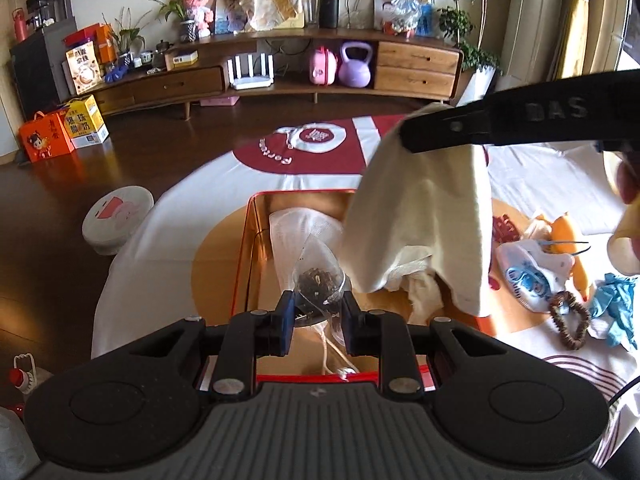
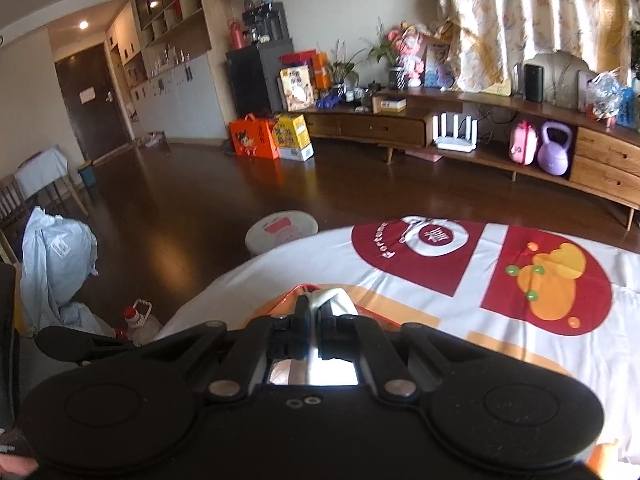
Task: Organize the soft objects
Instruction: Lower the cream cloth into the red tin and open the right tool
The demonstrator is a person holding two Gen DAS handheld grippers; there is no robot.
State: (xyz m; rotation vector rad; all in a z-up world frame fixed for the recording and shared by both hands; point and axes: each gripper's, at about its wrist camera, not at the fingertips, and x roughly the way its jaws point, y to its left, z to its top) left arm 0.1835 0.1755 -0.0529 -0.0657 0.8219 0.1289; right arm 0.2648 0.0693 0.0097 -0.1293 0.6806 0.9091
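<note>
Left gripper (image 1: 317, 312): clamped on a clear sachet (image 1: 319, 280) of dark bits, low centre, over the orange box (image 1: 250, 256).
Right gripper (image 2: 316, 320): pinching a cream cloth (image 1: 424, 216); the cloth hangs centre-right, hiding much of the box.
In the box: white mesh fabric (image 1: 300, 224).
Lower right: blue glove (image 1: 616, 304), bead bracelet (image 1: 568, 320), printed mask (image 1: 532, 272) on the tablecloth (image 1: 168, 224).

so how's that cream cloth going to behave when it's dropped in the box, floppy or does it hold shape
Probably floppy: the cream cloth hangs in loose folds from the right gripper, pinched at one corner. It looks light, so it should crumple where it lands in the orange box rather than stay flat. A trailing edge may drape over the rim.
</note>
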